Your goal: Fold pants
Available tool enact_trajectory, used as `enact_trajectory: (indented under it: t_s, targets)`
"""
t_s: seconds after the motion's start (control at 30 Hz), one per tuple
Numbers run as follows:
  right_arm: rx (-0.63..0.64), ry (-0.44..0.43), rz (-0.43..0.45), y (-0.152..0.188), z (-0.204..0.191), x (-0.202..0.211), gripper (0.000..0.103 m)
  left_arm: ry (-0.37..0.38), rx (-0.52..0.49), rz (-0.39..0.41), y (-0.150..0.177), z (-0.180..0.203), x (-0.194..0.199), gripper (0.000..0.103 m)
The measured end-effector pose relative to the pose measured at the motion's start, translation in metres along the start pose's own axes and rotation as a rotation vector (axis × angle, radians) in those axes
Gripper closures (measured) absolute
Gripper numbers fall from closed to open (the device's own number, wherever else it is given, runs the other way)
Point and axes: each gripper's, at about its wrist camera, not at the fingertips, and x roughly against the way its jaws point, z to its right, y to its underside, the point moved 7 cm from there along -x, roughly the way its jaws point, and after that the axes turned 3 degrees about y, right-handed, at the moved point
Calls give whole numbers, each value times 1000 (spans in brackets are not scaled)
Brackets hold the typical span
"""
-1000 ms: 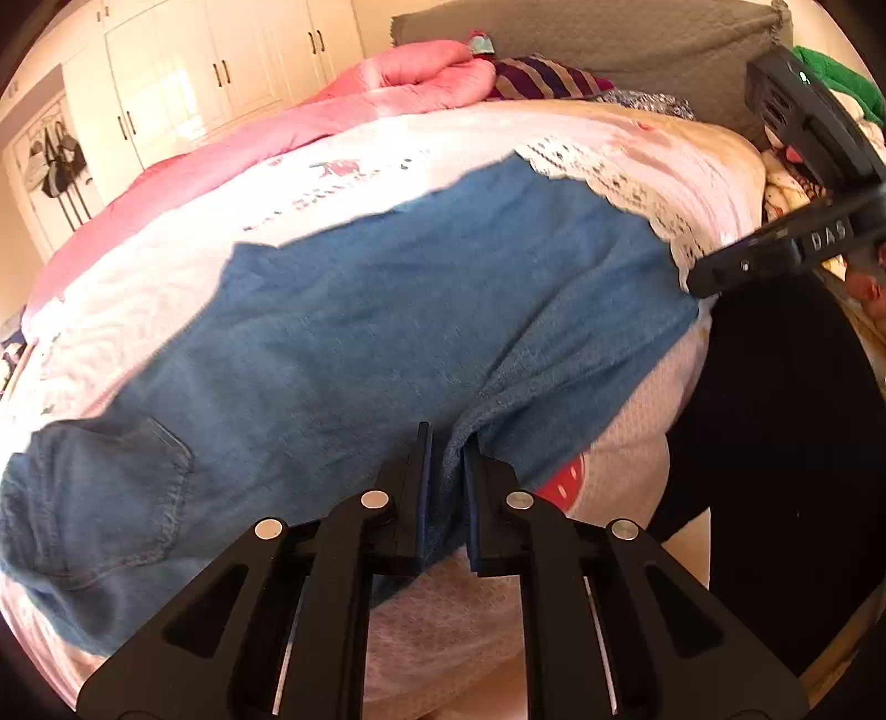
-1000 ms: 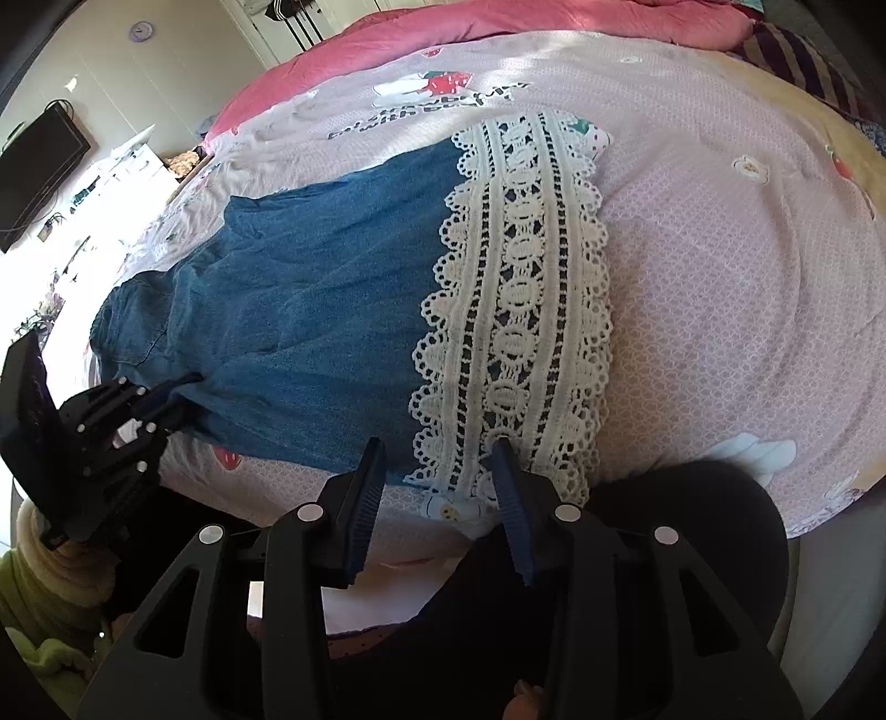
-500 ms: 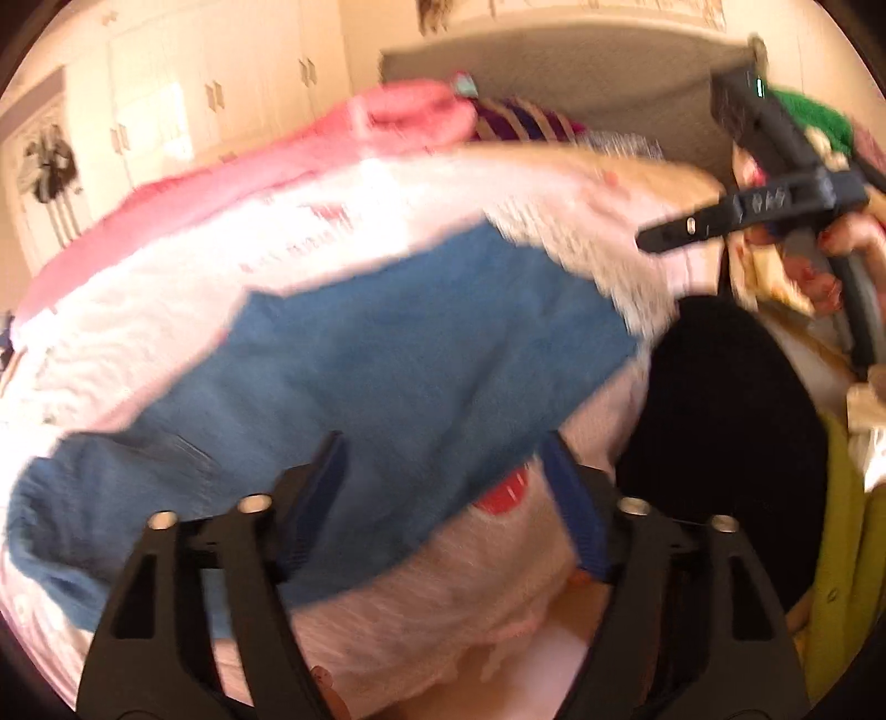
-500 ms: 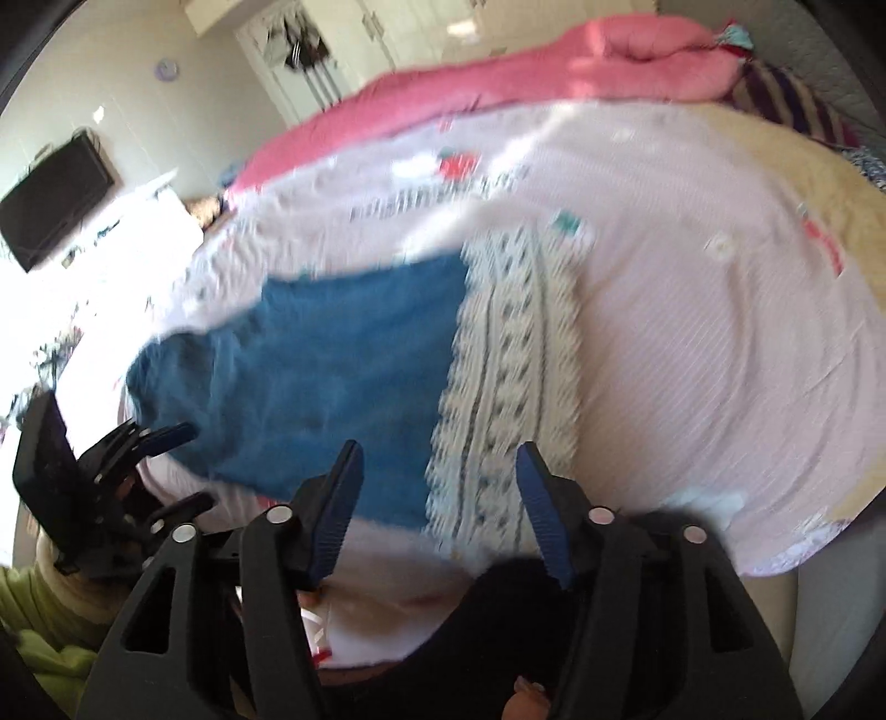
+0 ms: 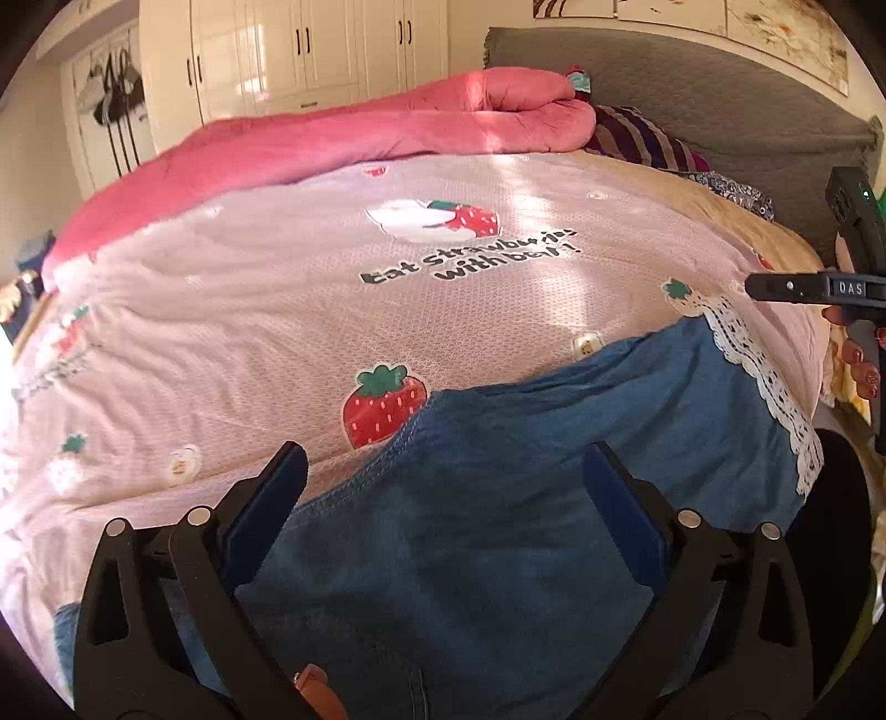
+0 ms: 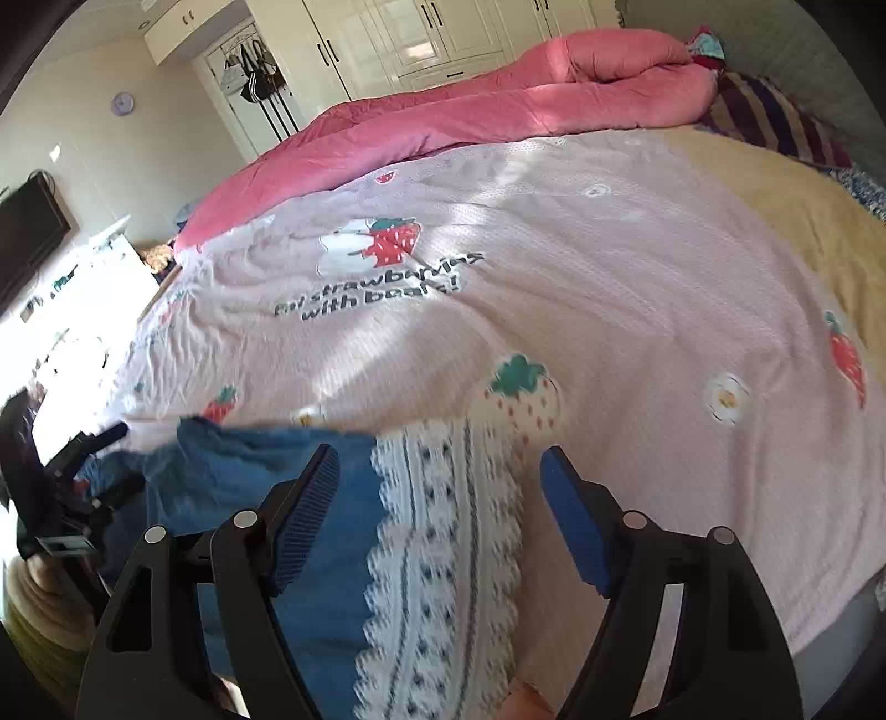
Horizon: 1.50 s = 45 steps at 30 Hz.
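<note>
Lying at the near bed edge: denim pants (image 5: pixel 498 498), lace hem (image 6: pixel 443 526) at 3 o'clock. Left claw (image 5: pixel 443 498) and right claw (image 6: pixel 437 498) just opened, empty. Regrip evenly along one edge before folding.

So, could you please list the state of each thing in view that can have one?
Blue denim pants with white lace cuffs: lying on the bed, released, no pad pressing them.
Left gripper: open, jaws just opened wide.
Right gripper: open, jaws just opened, lace cuff beneath.
Pink quilt: bunched along the far side.
White wardrobe doors: shut.
</note>
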Motion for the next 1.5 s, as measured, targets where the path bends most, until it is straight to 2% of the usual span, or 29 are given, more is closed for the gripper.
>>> enact_trajectory:
  t_s: [0.1,0.2,0.3,0.4,0.5,0.53,0.57,0.63,0.73,0.77,0.8,0.83,0.87,0.9,1.0,1.13,1.23,1.3,1.43,1.5]
  targets:
    - [-73,-15,24,-10,6,-5,29,20,1,-52,0,-8,-20,10]
    - [-119,-35,30,-3,11,-11,28,-17,-25,-91,0,-12,-31,11]
    - [-70,10,-3,7,13,-21,28,-4,-45,-97,-4,-12,-36,17]
    - [-66,8,-10,11,14,-23,28,20,-39,-136,-4,-14,-47,28]
    - [-89,-42,-7,12,14,-22,28,69,-3,-180,-1,-14,-59,45]
    - [-87,-46,-10,12,13,-23,28,85,4,-188,-1,-13,-62,56]
    - [-77,-42,-16,13,12,-24,28,99,2,-199,0,-10,-65,72]
    - [-54,-38,-21,16,9,-26,30,109,-14,-204,0,-4,-69,89]
    - [-40,-39,-29,18,7,-30,41,100,-12,-205,-3,-2,-70,96]
    - [-30,-30,-28,19,6,-31,51,106,21,-199,-6,-5,-70,98]
    - [-16,-11,-25,19,7,-31,65,106,42,-194,-9,-8,-70,98]
    - [-3,8,-18,19,7,-31,74,95,59,-184,-13,-12,-71,98]
    - [2,8,-8,19,9,-30,87,83,74,-174,-17,-16,-71,99]
    - [-8,-8,-2,18,10,-29,92,67,79,-167,-21,-18,-71,101]
    - [-33,-12,16,15,14,-27,92,30,72,-150,-34,-20,-75,102]
    - [17,65,-13,21,14,-41,92,-48,-16,-173,-29,-15,-90,101]
    - [36,108,-18,22,15,-46,89,-45,5,-169,-23,-18,-93,99]
    - [56,165,-11,23,19,-47,69,-36,42,-152,-24,-24,-91,94]
    - [12,145,34,20,27,-36,62,-40,58,-116,-27,-29,-82,79]
    - [32,185,90,17,26,-23,61,-46,89,-76,-30,-33,-70,70]
